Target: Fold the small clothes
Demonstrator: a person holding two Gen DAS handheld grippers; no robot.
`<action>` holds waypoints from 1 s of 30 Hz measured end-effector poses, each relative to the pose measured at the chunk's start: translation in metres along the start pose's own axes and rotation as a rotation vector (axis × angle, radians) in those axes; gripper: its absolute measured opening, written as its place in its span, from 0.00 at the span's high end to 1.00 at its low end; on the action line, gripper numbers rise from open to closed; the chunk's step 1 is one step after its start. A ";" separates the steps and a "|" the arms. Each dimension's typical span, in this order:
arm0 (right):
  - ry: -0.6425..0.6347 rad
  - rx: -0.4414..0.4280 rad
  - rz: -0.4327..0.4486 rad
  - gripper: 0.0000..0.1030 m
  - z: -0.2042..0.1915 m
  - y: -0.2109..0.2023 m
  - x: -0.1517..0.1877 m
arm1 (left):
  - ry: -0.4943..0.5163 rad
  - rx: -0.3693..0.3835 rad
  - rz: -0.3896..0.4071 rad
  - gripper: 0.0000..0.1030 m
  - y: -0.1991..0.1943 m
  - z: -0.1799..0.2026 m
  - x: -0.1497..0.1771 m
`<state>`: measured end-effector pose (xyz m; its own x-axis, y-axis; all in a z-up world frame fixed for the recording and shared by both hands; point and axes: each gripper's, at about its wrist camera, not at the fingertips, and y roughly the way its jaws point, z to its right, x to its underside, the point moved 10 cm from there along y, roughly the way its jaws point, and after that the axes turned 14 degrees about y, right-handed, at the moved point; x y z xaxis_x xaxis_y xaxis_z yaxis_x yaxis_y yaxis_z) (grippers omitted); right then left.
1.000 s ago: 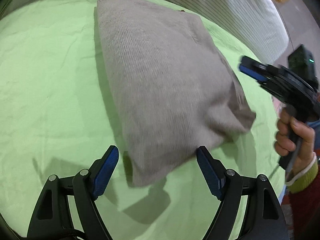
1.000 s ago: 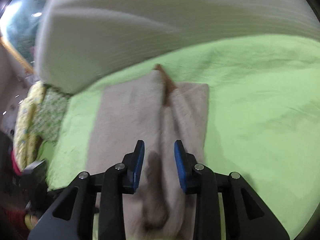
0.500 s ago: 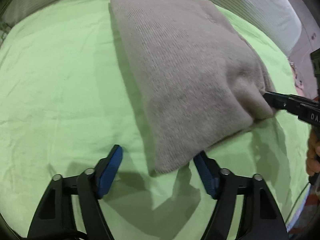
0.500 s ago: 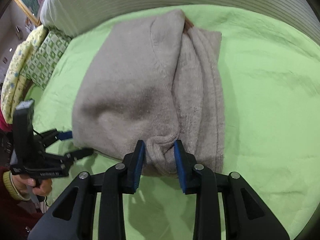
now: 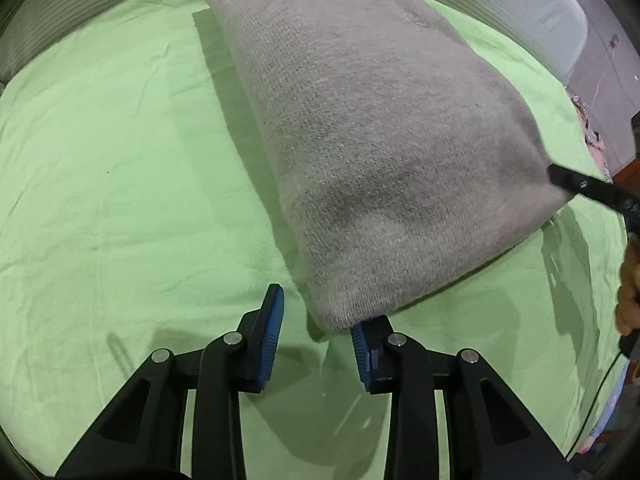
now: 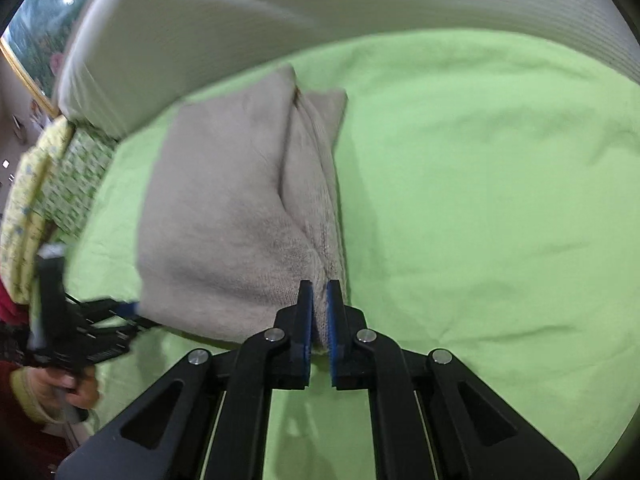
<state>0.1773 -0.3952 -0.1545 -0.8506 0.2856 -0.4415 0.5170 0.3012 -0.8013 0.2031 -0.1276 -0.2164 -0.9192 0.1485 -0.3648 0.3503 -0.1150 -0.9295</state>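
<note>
My right gripper (image 6: 319,312) is clamped narrow on the near corner of the folded beige knitted garment (image 6: 236,216), its blue pads (image 6: 307,320) pinching a bunched fold of the wool between them. The garment lies on the light green bedsheet (image 6: 480,200), long side running away from me toward the grey-white striped pillow (image 6: 280,12) at the head of the bed.

My left gripper (image 5: 316,328) sits low over the sheet, pointing forward at the garment's (image 5: 380,140) other near corner. Its jaws stand partly apart: the corner hangs over the right pad (image 5: 360,350) and the left pad (image 5: 272,328) is clear of the cloth, so nothing is gripped there.

In the right wrist view my left hand (image 6: 68,388), in a red sleeve with a yellow cuff, wraps the tool's handle at the lower left.
</note>
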 end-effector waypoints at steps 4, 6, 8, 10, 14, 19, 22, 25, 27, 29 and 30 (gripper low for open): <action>0.028 0.016 0.000 0.93 0.005 0.006 -0.001 | 0.015 0.004 -0.011 0.65 -0.003 -0.005 -0.002; 0.018 0.035 0.003 0.91 0.002 0.000 -0.004 | 0.010 0.014 -0.017 0.65 -0.003 0.004 -0.005; 0.016 0.024 0.012 0.87 -0.004 -0.010 -0.009 | 0.001 0.043 -0.024 0.65 -0.006 0.006 -0.010; 0.023 0.001 0.042 0.86 -0.012 -0.022 -0.019 | -0.007 0.065 -0.026 0.61 -0.013 0.002 -0.007; 0.043 -0.063 0.105 0.86 -0.030 -0.035 -0.046 | -0.059 0.120 0.004 0.47 -0.035 -0.011 -0.006; -0.013 -0.058 0.112 0.54 -0.061 -0.008 -0.073 | -0.173 0.167 0.045 0.38 -0.051 -0.031 -0.016; -0.039 -0.032 0.125 0.48 -0.073 0.012 -0.089 | -0.239 0.180 0.054 0.36 -0.050 -0.043 -0.026; -0.047 0.012 0.116 0.47 -0.077 0.033 -0.103 | -0.289 0.182 0.066 0.32 -0.048 -0.052 -0.038; -0.058 0.055 0.087 0.42 -0.074 0.046 -0.108 | -0.307 0.192 0.078 0.30 -0.045 -0.057 -0.049; -0.095 0.106 0.038 0.41 -0.068 0.061 -0.105 | -0.316 0.187 0.078 0.27 -0.035 -0.060 -0.057; -0.121 0.139 0.027 0.41 -0.062 0.067 -0.104 | -0.319 0.188 0.078 0.27 -0.033 -0.060 -0.059</action>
<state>0.3063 -0.3486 -0.1378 -0.8464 0.1778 -0.5021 0.5285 0.1637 -0.8330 0.2572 -0.0733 -0.1675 -0.9113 -0.1777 -0.3714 0.4094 -0.2969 -0.8627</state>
